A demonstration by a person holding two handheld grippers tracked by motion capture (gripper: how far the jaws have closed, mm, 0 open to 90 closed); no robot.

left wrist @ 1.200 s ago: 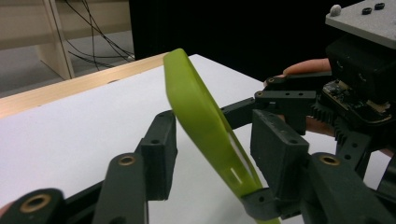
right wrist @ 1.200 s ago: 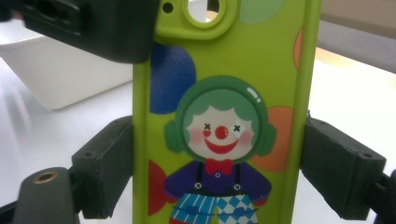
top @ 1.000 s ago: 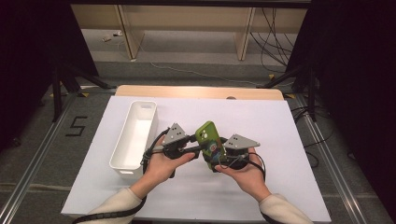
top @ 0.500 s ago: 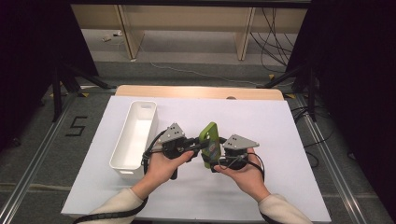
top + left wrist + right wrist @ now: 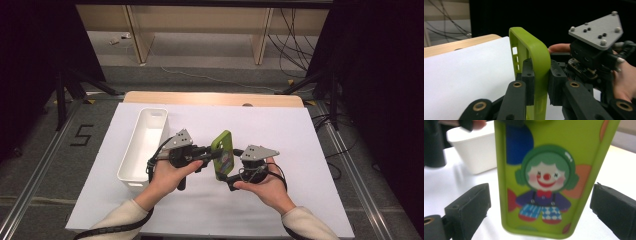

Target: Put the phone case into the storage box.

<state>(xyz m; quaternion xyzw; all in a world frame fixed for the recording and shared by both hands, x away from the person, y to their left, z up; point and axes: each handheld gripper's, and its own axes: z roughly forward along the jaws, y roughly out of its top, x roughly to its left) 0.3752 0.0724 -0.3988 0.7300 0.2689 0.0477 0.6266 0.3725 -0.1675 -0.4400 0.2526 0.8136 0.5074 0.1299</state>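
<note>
1. Far left of the high view, on the grey floor beside the table (image 5: 300, 125), a painted numeral "5" (image 5: 82, 135) is the one bit of writing that can be read.
2. Moving right, a white bin (image 5: 145, 145) sits long and narrow on the white table cover, its near end just beside the person's left hand (image 5: 165, 175).
3. Now the left gripper (image 5: 212, 152): its jaws are clamped tight on the edge of the green phone case (image 5: 223, 155). In the left gripper view the two black pads (image 5: 529, 80) press on either side of the case's rim (image 5: 534, 55), one pad inside the shell and one outside (a narrow pinch, with only the thin wall between them).
4. The case itself is in the middle, lifted clear of the table and standing nearly upright between the two grippers. No brand name or lettering can be read on it; the right gripper view shows a cartoon clown (image 5: 545, 187) printed on the back, with green hair, a red nose, a red bow tie, a purple top and blue chequered trousers, set among blue and orange spots.
5. On to the right gripper (image 5: 231, 172): its jaws have just been opening and now stand wide. In the right gripper view the case (image 5: 549, 170) hangs between the two pads (image 5: 471, 205) with a clear gap on each side, so they touch nothing.
6. The right hand (image 5: 265, 187) carries that gripper just beside the lower end of the case.
</note>
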